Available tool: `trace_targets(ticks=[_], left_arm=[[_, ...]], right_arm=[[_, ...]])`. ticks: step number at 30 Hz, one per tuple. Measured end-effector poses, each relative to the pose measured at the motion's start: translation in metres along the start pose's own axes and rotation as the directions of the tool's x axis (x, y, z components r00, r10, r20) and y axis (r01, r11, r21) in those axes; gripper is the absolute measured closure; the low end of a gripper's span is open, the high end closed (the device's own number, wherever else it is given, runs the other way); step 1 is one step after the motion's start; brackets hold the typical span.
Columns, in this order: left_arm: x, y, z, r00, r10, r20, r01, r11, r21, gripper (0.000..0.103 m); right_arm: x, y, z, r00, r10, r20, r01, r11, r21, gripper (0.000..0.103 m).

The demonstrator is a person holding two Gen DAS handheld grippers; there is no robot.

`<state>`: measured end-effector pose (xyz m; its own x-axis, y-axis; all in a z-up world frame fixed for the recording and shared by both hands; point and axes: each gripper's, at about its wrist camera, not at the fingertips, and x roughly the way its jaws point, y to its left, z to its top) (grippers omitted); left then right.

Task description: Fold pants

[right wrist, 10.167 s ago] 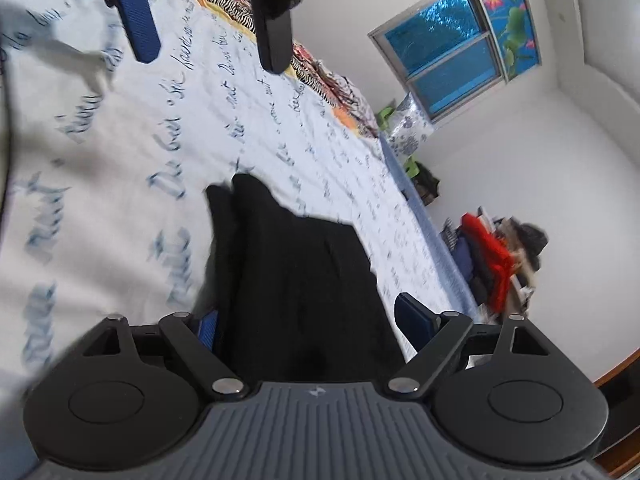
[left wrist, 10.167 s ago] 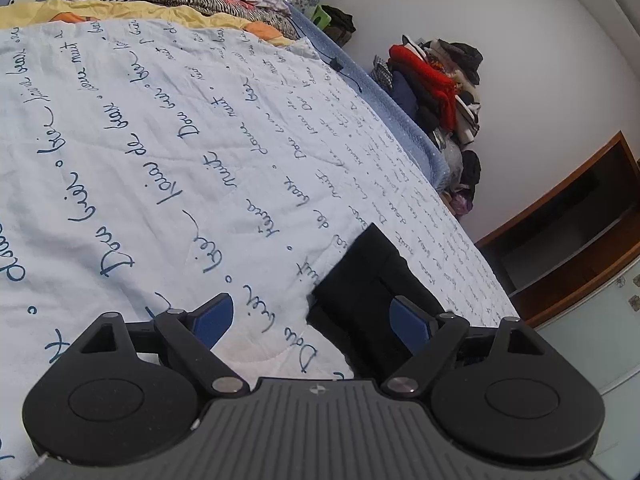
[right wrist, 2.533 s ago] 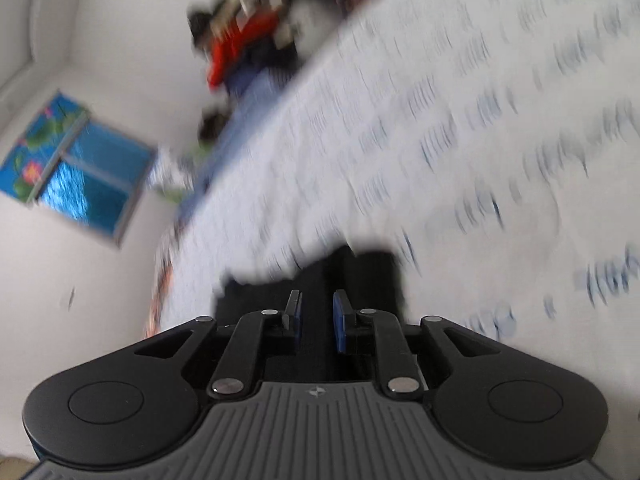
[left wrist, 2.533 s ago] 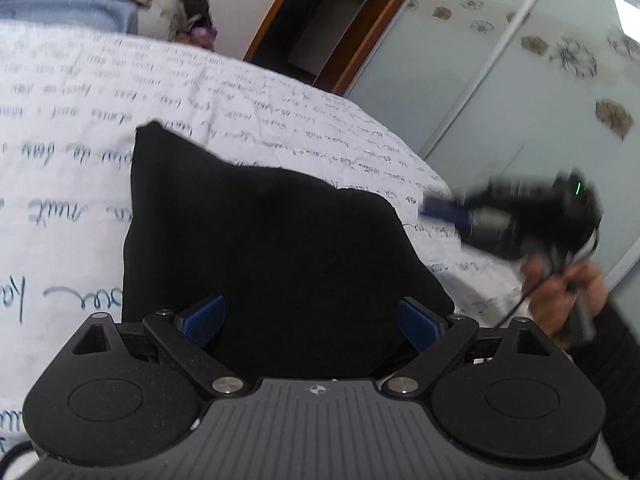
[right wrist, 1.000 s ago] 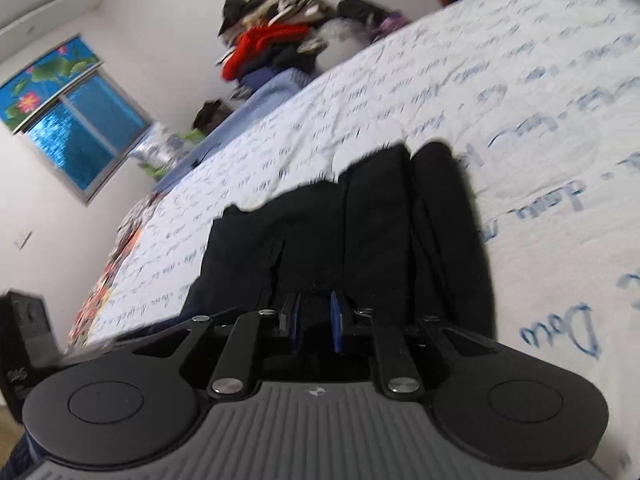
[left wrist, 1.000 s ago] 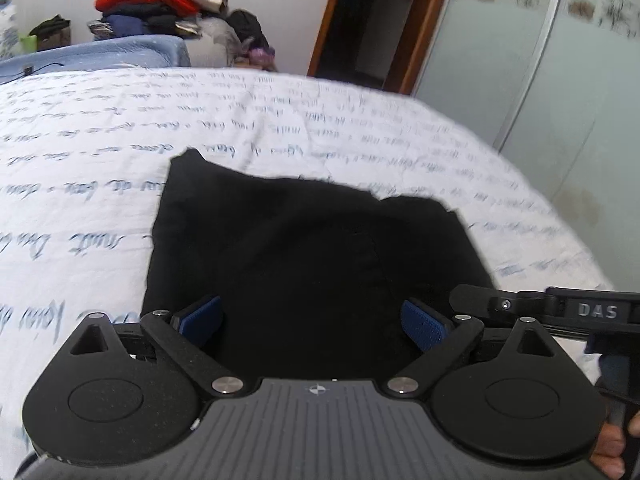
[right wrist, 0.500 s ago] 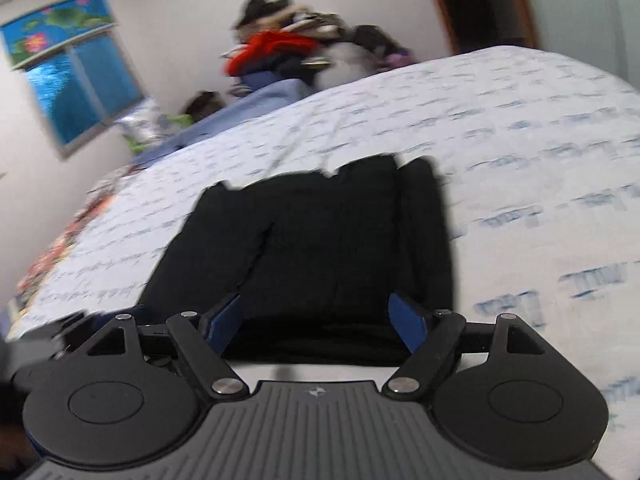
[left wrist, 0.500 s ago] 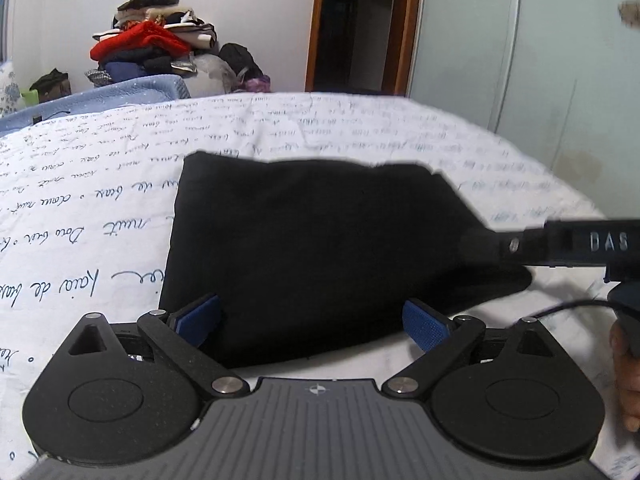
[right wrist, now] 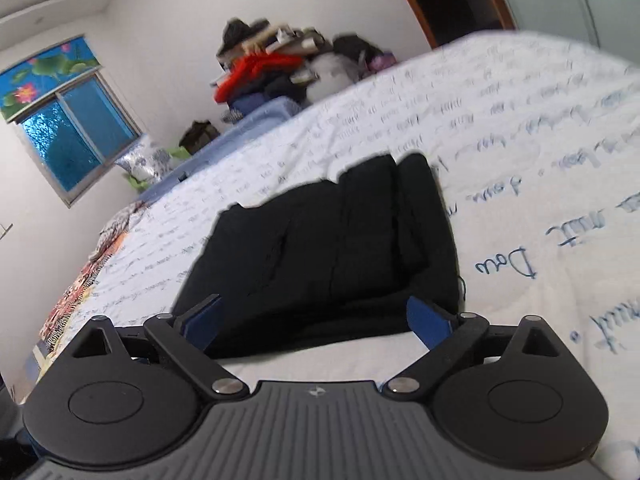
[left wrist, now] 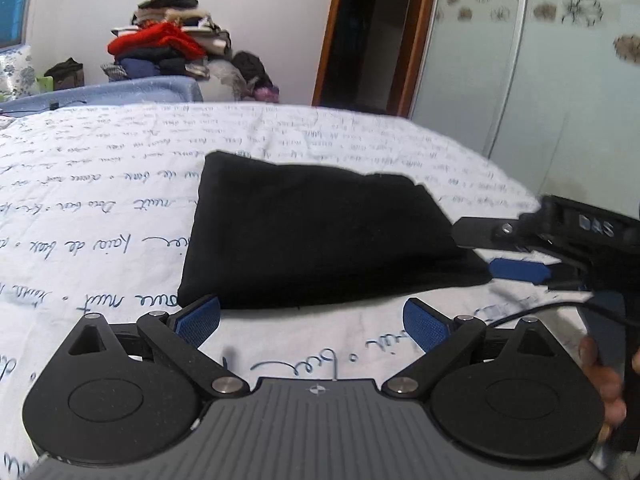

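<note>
Your right tool [right wrist: 316, 320] has let go of the black pants [right wrist: 328, 248]; its jaws are opening, nothing between them. Your left tool [left wrist: 312, 316] gapes wide and empty too. The pants lie folded in a compact bundle near the bed's [left wrist: 100, 184] right edge, so folding looks finished. Layers underneath stay hidden.

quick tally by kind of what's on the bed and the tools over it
folded black pants: 1
left gripper, fingers apart, holding nothing: 1
right gripper, fingers opening, holding nothing: 1
white quilt with blue handwriting print: 1
total: 4
</note>
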<state>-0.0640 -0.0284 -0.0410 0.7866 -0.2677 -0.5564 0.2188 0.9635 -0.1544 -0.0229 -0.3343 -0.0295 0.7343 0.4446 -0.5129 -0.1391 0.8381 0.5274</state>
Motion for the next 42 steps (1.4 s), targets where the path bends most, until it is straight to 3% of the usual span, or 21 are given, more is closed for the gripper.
trace_targets(ticks=[2, 4, 8, 12, 16, 21, 29, 42], left_arm=[[-0.003, -0.006, -0.006, 1.000, 0.003, -0.001, -0.003, 1.000, 0.007, 0.004], [-0.004, -0.011, -0.015, 0.999, 0.027, -0.025, -0.027, 1.000, 0.008, 0.004], [-0.014, -0.011, -0.036, 0.989, 0.131, -0.062, -0.133, 0.990, -0.035, 0.004], [-0.025, -0.009, -0.054, 0.982, 0.182, -0.054, -0.184, 0.982, -0.046, 0.002], [-0.039, -0.018, -0.064, 0.974, 0.225, -0.025, -0.226, 0.974, -0.001, 0.002], [-0.062, -0.022, -0.078, 0.975, 0.220, 0.002, -0.220, 0.975, -0.030, 0.002], [-0.070, -0.020, -0.087, 0.971, 0.229, -0.068, -0.231, 0.973, -0.023, 0.000], [-0.068, -0.017, -0.085, 0.972, 0.211, -0.104, -0.214, 0.977, -0.013, 0.000]], right_arm=[[-0.012, 0.009, -0.011, 0.999, 0.007, 0.040, -0.006, 1.000, -0.024, 0.005], [-0.019, 0.015, -0.024, 0.996, -0.050, 0.069, 0.054, 0.997, -0.057, 0.005], [-0.027, 0.016, -0.053, 0.985, -0.167, 0.049, 0.170, 0.983, -0.073, 0.005], [-0.044, 0.013, -0.078, 0.978, -0.200, 0.055, 0.203, 0.977, -0.062, 0.005], [-0.048, 0.032, -0.096, 0.958, -0.279, 0.069, 0.288, 0.939, -0.189, 0.005], [-0.064, 0.046, -0.119, 0.949, -0.294, 0.116, 0.313, 0.927, -0.208, 0.004], [-0.067, 0.059, -0.144, 0.928, -0.365, 0.079, 0.371, 0.876, -0.307, 0.003], [-0.070, 0.064, -0.146, 0.915, -0.401, 0.040, 0.392, 0.863, -0.320, 0.001]])
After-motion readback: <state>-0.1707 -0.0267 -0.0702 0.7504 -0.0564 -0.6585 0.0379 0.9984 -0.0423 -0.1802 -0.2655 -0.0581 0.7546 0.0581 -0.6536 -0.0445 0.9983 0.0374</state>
